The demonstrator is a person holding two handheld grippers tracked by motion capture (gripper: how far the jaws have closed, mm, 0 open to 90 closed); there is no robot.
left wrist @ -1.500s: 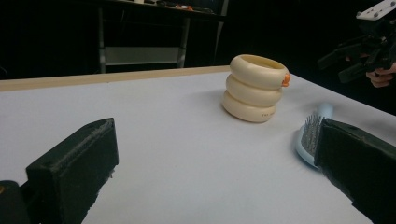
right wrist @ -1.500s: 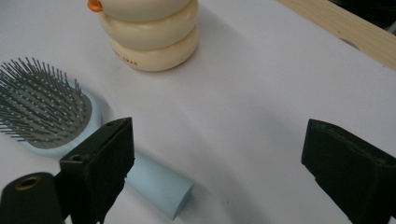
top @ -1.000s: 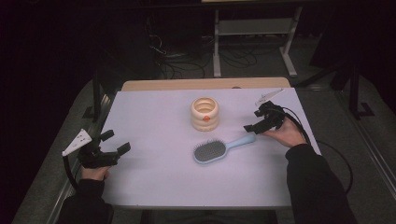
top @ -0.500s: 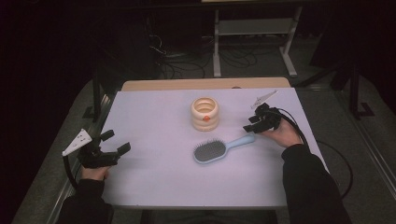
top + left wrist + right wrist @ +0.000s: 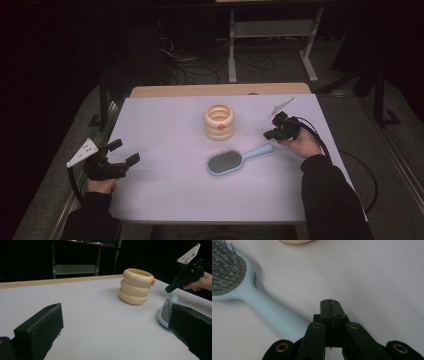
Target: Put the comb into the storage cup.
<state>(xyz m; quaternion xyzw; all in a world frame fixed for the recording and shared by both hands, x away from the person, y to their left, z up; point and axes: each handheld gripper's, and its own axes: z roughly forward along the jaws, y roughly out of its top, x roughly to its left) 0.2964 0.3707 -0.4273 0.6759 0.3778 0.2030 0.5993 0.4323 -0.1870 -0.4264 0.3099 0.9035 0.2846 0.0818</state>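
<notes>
Our right gripper (image 5: 329, 305) has just been closing, and its jaws now meet with nothing between them; the blue hairbrush (image 5: 235, 160) lies flat, its handle just left of those fingertips, ungrasped. Our left gripper (image 5: 120, 156) rests spread wide, the brush and cream ringed holder (image 5: 219, 121) well ahead. Picking up remains.

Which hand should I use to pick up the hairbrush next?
Right. The right claw sits shut just above the handle end of the hairbrush, its jaws having just been closing on nothing. The left claw stands open near the table's left edge, well away from the brush.
</notes>
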